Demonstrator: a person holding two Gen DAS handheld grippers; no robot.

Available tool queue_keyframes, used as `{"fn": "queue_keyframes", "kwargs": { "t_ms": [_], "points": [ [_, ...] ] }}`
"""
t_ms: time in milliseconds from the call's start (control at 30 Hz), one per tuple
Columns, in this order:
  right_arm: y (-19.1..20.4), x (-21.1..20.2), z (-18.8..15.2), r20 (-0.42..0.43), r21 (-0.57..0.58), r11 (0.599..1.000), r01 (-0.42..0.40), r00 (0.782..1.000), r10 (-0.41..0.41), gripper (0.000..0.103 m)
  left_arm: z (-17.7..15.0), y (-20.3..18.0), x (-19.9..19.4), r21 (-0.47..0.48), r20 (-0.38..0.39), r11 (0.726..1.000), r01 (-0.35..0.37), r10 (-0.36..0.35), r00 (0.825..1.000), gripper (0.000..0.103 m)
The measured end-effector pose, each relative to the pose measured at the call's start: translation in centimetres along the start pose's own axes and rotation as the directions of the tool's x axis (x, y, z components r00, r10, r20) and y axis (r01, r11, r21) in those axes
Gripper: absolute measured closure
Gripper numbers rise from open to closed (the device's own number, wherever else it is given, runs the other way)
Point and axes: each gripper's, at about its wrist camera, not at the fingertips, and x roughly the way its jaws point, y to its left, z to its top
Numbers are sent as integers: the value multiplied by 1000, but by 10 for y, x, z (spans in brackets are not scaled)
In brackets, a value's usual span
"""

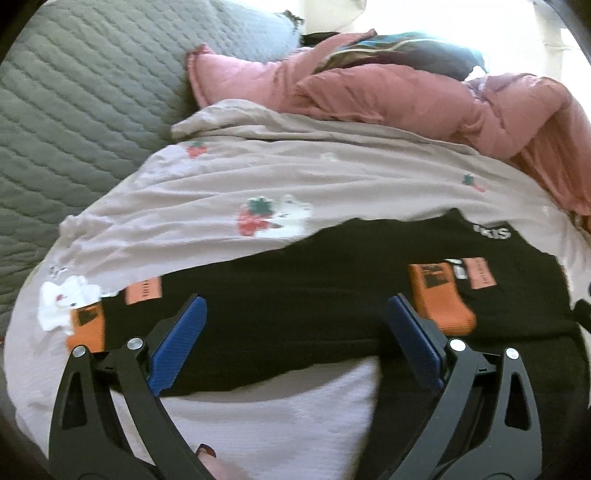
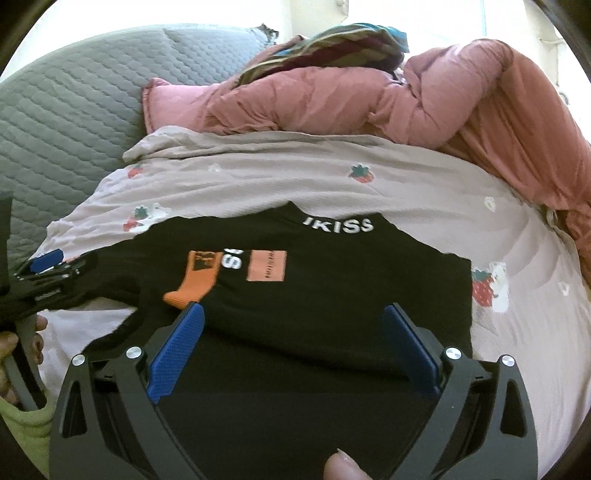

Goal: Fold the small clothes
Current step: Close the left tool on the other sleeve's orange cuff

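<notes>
Both the left gripper [image 1: 295, 314] and right gripper [image 2: 293, 325] hang spread wide and empty over the black top [image 2: 332, 280], lying mid-frame on the strawberry-print sheet [image 2: 406, 184]

A bed fills the room here, spread with a pale strawberry-print sheet [image 1: 221, 177]. A grey quilted cover [image 1: 74, 103] lies along its far left, a rumpled pink duvet [image 2: 461, 99] behind. Bright daylight washes the pale wall [image 2: 314, 14].
</notes>
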Motion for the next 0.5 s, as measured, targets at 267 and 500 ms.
{"fn": "queue_keyframes", "kwargs": {
  "t_ms": [267,500],
  "points": [
    [32,-2,11,7,-36,997,-70,998,70,6,-6,36,-2,-84,-7,995,-50,50,999,11],
    [60,0,14,7,-97,991,-94,995,96,6,-13,64,-3,-141,-22,985,-101,99,995,11]
  ]
}}
